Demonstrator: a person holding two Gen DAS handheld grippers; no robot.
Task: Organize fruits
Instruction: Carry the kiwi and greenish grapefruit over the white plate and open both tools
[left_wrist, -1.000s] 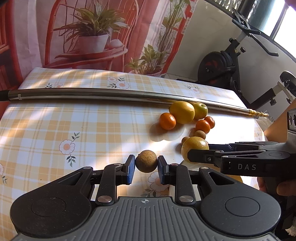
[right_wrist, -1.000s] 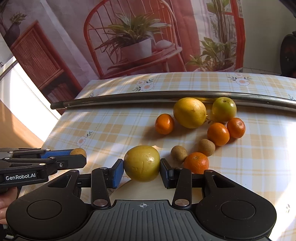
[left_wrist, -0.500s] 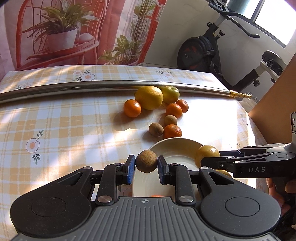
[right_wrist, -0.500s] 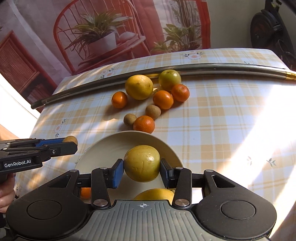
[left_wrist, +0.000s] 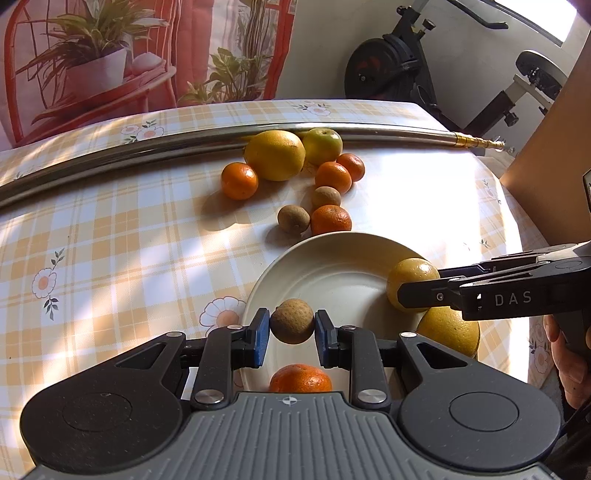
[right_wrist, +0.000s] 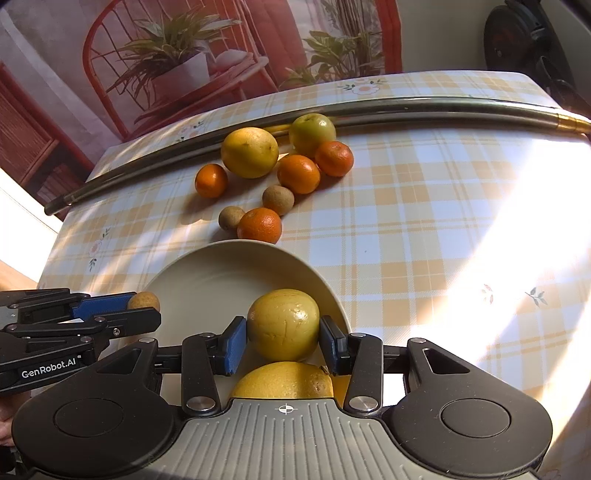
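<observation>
Hovering over the plate (left_wrist: 332, 254) at lower centre, ready for dropping: left gripper (left_wrist: 291, 328) clamping 1 brown fruit (left_wrist: 291, 320), right gripper (right_wrist: 283, 341) clamping 1 yellow fruit (right_wrist: 283, 325).

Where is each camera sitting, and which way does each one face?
Left wrist: on the left gripper, facing across the plate; the right gripper and a hand show.
Right wrist: on the right gripper, facing likewise; the left gripper shows.
Shared: plate, metal pole, loose fruit.
</observation>
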